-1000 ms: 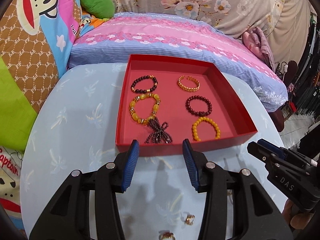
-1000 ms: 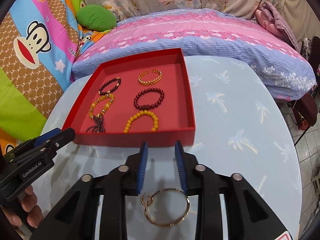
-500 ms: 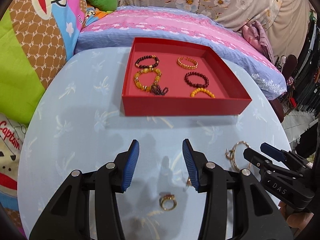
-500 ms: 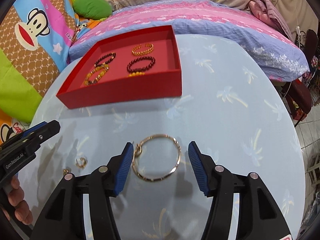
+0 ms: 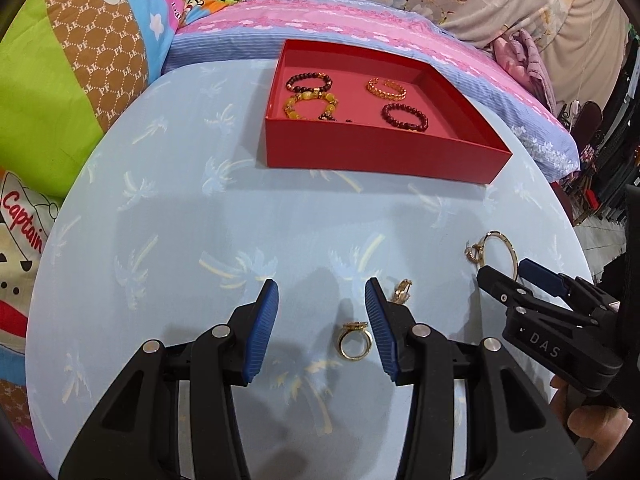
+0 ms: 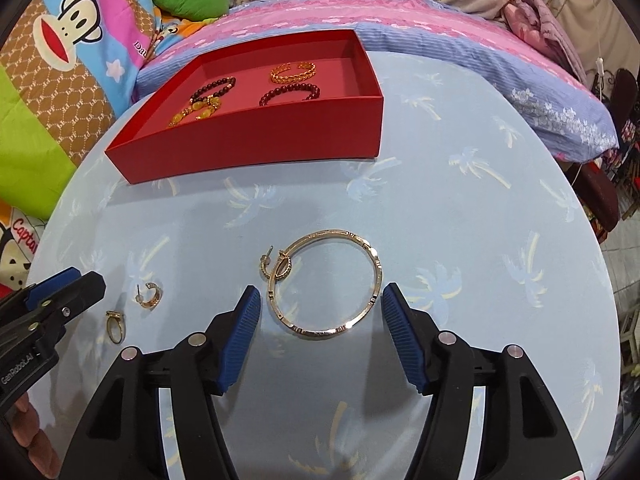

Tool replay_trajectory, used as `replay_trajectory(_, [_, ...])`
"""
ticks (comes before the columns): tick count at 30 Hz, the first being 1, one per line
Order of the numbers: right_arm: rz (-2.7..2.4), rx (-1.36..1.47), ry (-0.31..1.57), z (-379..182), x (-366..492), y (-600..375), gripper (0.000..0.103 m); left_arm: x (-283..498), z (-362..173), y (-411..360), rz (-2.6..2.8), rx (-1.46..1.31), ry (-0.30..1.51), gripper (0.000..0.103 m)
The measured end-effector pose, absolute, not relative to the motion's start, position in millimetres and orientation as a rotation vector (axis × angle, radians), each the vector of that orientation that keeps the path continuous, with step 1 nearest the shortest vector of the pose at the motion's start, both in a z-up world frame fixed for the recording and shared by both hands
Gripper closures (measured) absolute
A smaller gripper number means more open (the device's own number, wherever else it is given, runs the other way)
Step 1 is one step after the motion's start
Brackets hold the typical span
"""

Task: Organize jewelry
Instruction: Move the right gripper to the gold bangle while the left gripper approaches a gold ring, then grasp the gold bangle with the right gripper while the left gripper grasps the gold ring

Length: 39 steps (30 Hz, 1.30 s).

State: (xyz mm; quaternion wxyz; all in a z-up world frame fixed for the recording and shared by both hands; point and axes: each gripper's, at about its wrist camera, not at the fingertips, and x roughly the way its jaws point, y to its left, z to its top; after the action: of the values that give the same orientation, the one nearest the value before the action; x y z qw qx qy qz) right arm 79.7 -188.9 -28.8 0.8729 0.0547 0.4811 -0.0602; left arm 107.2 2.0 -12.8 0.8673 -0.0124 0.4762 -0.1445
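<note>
Gold bangle (image 6: 325,283) lies flat on the bench (image 6: 460,208) between the wide-open jaws of the right gripper (image 6: 320,320), red tray (image 6: 256,140) at 11 o'clock. Likely light, rigid, slippery: grip across its rim. Left gripper (image 5: 322,320) jaws wide, empty.

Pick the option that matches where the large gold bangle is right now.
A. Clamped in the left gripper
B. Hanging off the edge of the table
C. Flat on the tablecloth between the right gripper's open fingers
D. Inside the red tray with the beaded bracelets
C. The right wrist view shows the gold bangle lying flat on the blue tablecloth, framed by the open right gripper, short of the red tray.
</note>
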Motion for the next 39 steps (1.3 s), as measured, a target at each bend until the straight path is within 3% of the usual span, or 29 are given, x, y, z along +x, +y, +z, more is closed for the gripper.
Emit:
replay_trajectory(15, [-0.142,0.073,0.985,-27,71,-188,0.052,94,-16,-3,-0.333,-0.023,1.013,0.058])
replay_trajectory(17, [-0.137,0.077,0.976,-24,65,-189,0.067,90,-16,-5,-0.346,-0.023,1.015,0.056])
replay_trajectory(18, [-0.137,0.074,0.979,-22,63,-189,0.087,87,-16,-6,-0.354,-0.021,1.016,0.055])
replay_trajectory(19, [-0.136,0.081,0.991,-23,62,-190,0.090,84,-17,-8,-0.362,-0.016,1.017,0.055])
replay_trajectory(23, [-0.134,0.099,1.001,-25,59,-194,0.089,79,-23,-12,-0.364,-0.005,1.035,0.055])
replay_trajectory(26, [-0.131,0.120,0.997,-23,55,-197,0.070,80,-25,-11,-0.354,-0.009,1.039,0.055])
replay_trajectory(27, [-0.133,0.125,0.989,-22,53,-198,0.057,80,-26,-10,-0.350,-0.009,1.037,0.055])
replay_trajectory(28, [-0.140,0.125,0.978,-20,50,-199,0.050,81,-26,-11,-0.347,-0.007,1.036,0.055])
replay_trajectory(30, [-0.153,0.127,0.969,-18,45,-203,0.049,82,-27,-12,-0.348,-0.001,1.031,0.056])
replay_trajectory(37, [-0.180,0.170,0.988,-22,43,-220,0.045,85,-29,-17,-0.388,0.014,1.026,0.084])
replay_trajectory(39, [-0.176,0.168,0.995,-23,47,-220,0.044,85,-29,-17,-0.396,0.008,1.029,0.085])
